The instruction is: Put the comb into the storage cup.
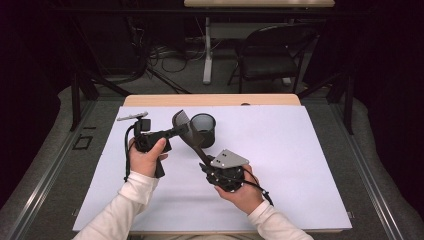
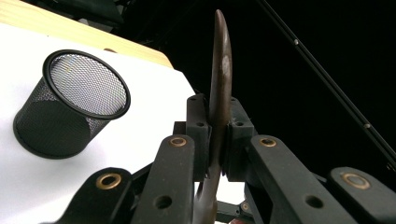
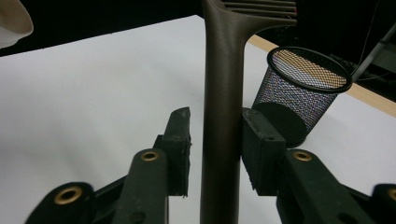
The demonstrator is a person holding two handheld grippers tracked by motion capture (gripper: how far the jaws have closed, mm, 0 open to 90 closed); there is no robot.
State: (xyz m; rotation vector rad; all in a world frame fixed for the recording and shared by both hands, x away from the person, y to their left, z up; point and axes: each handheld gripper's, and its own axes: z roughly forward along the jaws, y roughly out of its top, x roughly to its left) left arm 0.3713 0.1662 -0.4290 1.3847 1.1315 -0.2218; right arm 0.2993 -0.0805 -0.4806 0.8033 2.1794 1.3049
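1. White mat [image 1: 280,165] covers most of the wooden table [image 1: 150,100]; bare wood strip shows along the far edge.
2. Black mesh cup [image 1: 203,129] stands upright on the mat, near the far edge, left of middle. Also seen in the left gripper view [image 2: 70,112] and the right gripper view [image 3: 299,93].
3. Dark brown slotted spatula [image 1: 192,137] is held up off the mat, just beside the cup on its near-left side, blade end toward the far edge, handle running back toward the near edge.
4. Left gripper [image 1: 172,132], in the left hand [image 1: 146,159]: jaws narrow, clamped tight on the spatula's thin edge [image 2: 219,93].
5. Right gripper [image 1: 202,159], in the right hand [image 1: 244,192]: jaws part open around the handle [image 3: 223,121]; gap visible at the left pad, right pad looks to touch or nearly touch, no clear squeeze.
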